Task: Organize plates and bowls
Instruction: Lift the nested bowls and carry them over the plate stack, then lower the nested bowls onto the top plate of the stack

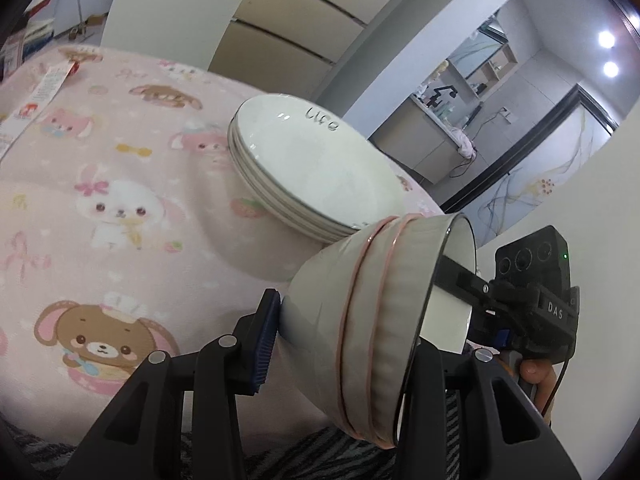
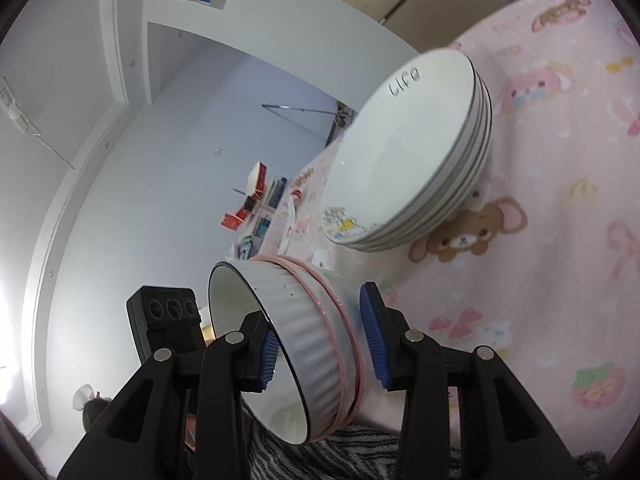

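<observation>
Bowl (image 1: 372, 332) hides left claw's (image 1: 344, 328) far finger

Glossy ribbed ceramic bowl (image 1: 372, 320); soft cloth (image 1: 120, 184)

Stack of plates (image 1: 316, 168) sits dead ahead on the tabletop (image 1: 120, 216), blocking the straight path. Plenty of bare pink cloth to its left. The tilted bowl (image 1: 372, 320) fills the near space between both claws.

Cloth: a pink cartoon-print blanket (image 1: 120, 208) is spread over the surface, bears and rabbits printed on it.
Tag: a white paper label (image 1: 48, 84) is seen at its far edge.
Ceiling: two spotlights (image 1: 607, 39) are lit.
</observation>
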